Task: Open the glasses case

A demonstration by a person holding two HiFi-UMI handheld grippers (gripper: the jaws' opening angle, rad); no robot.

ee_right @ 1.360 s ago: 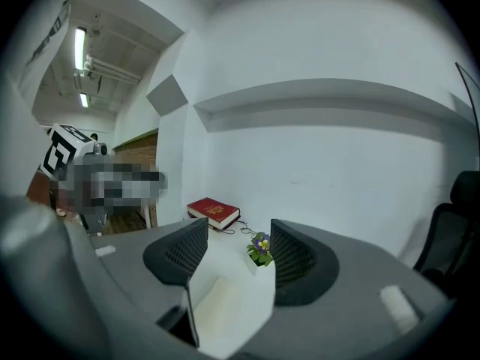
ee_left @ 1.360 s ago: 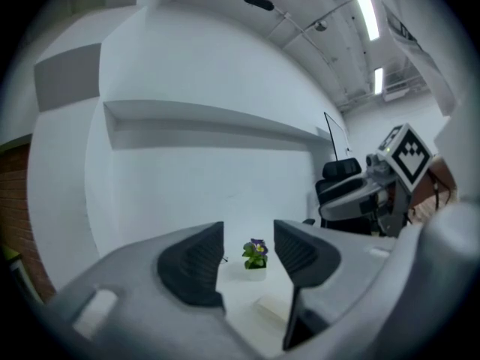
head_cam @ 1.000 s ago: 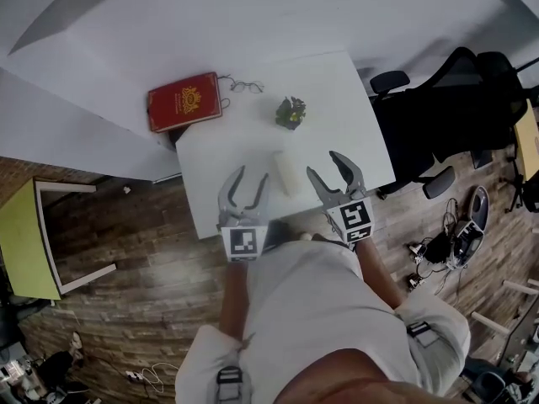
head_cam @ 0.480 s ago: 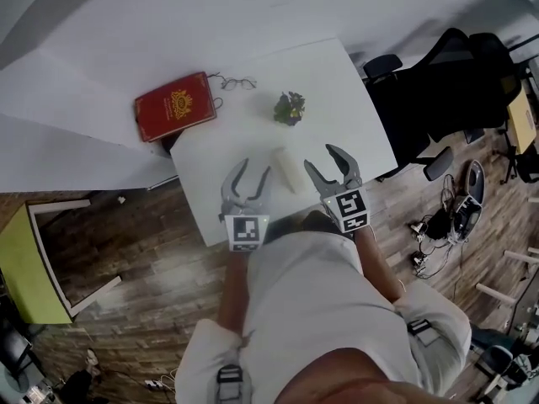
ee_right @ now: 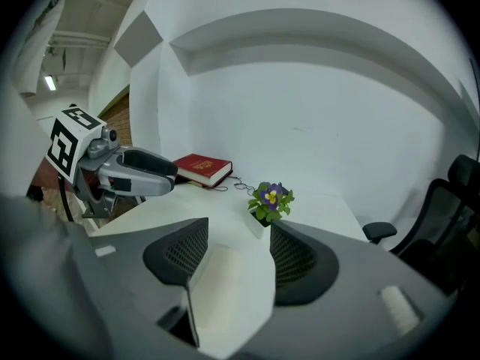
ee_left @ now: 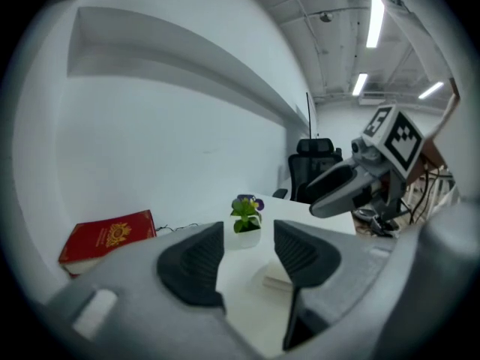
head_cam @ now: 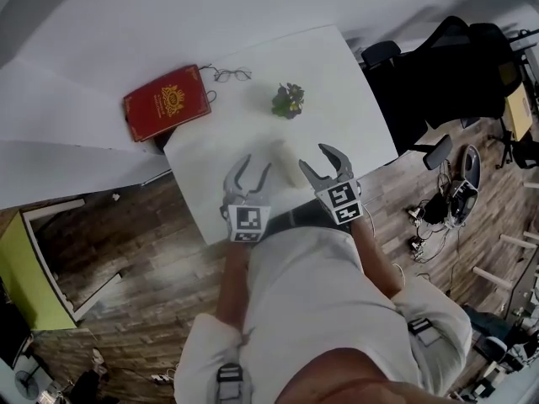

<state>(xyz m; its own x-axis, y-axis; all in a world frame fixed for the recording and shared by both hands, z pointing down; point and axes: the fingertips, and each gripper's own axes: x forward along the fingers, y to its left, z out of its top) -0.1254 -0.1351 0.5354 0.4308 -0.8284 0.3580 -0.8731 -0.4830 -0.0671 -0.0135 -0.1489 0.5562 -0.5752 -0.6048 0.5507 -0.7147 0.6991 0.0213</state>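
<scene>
In the head view, a white table [head_cam: 337, 82] fills the upper middle of the frame. The white glasses case [head_cam: 286, 160] lies closed near the table's lower edge. The left gripper [head_cam: 255, 168] is just to its left and the right gripper [head_cam: 312, 156] just to its right, both with jaws spread and neither touching it. A red book [head_cam: 164, 102] sits at the upper left, a pair of glasses [head_cam: 229, 74] just right of it, and a small potted plant [head_cam: 288, 99] above the case.

In the left gripper view, the dark pads [ee_left: 193, 265] stand apart with only bare tabletop between them. The case [ee_left: 276, 277] peeks out low, beside the right-hand pad. The plant [ee_left: 246, 212] is at centre, the book [ee_left: 109, 235] at lower left, and the right gripper [ee_left: 352, 186] at the right.

In the right gripper view, the pads [ee_right: 296, 261] are spread. The case [ee_right: 225, 283] shows through the gap, with neither pad pressing on it. The left gripper [ee_right: 135, 175] is at the left, the book [ee_right: 201, 167] behind it, and the plant [ee_right: 271, 201] at centre.
</scene>
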